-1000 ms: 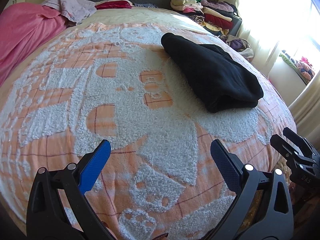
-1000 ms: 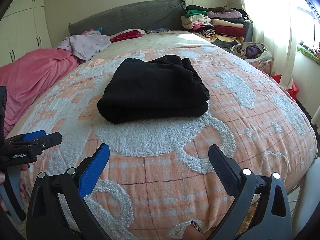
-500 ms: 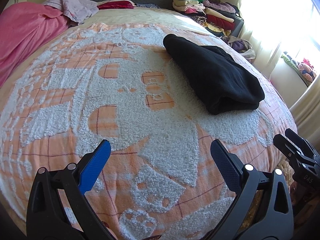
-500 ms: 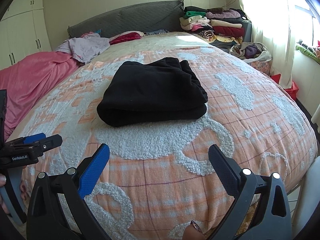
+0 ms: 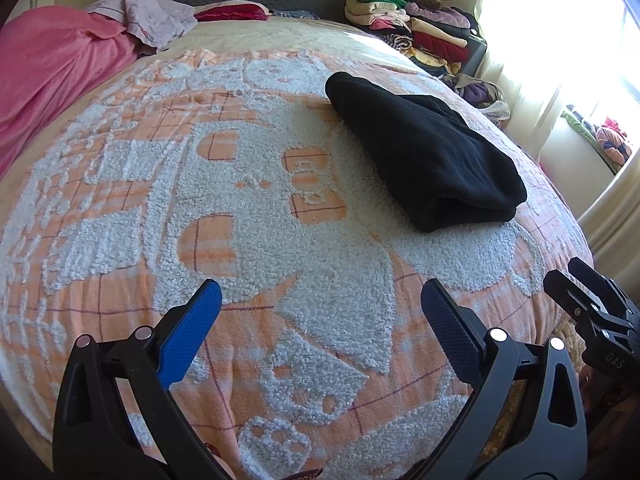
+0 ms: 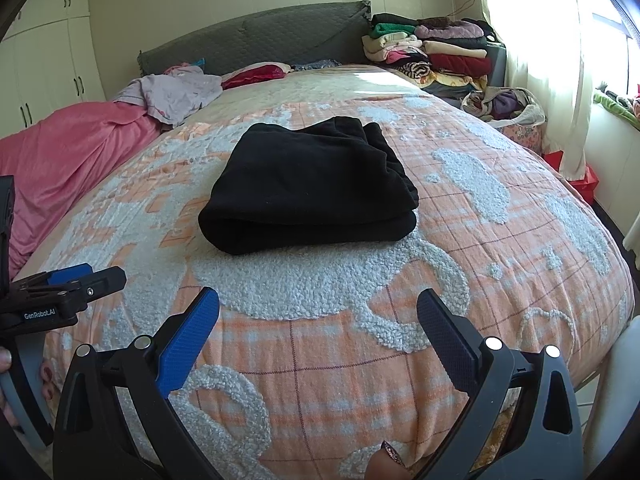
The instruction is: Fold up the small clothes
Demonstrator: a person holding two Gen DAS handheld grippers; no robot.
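A black garment (image 5: 424, 152) (image 6: 312, 188) lies folded into a thick rectangle on the orange and white fleece blanket (image 5: 248, 216) (image 6: 500, 248) that covers the bed. My left gripper (image 5: 320, 304) is open above the blanket's near edge, well short of the garment and to its left. My right gripper (image 6: 318, 306) is open too, straight in front of the garment's folded edge, with bare blanket between. Neither gripper holds anything. The left gripper (image 6: 60, 292) also shows at the left edge of the right wrist view.
A pink blanket (image 6: 68, 148) and a crumpled lilac garment (image 6: 176, 92) lie at the bed's far left. Stacks of folded clothes (image 6: 432, 56) stand by the grey headboard (image 6: 256, 40). A basket of clothes (image 6: 508, 108) sits near the window. White wardrobes (image 6: 44, 68) line the left wall.
Both grippers have drawn back a little from the garment and stay open. The black garment has not moved.
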